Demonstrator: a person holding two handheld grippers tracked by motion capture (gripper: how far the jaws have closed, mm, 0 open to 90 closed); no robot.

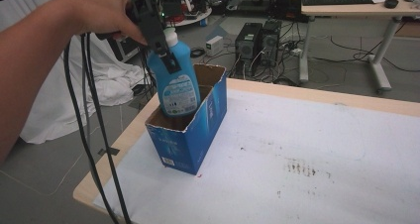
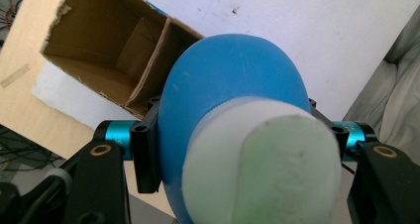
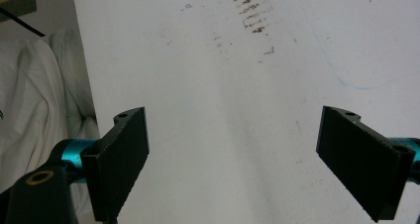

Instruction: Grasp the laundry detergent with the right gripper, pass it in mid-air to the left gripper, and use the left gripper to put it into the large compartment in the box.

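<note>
Bottle (image 1: pixel 177 75) | blue, white cap, label | upright, base in box (image 1: pixel 185 135)

Blue bottle (image 1: pixel 177 78), white cap, white/blue printed label facing camera; upright, slightly tilted, upper left of centre in the high view, lower part down inside the near compartment of the box (image 1: pixel 185 135). Box: blue printed cardboard, open top, brown inside, one divider making two compartments, standing at the table's left corner. Far compartment empty.
</note>
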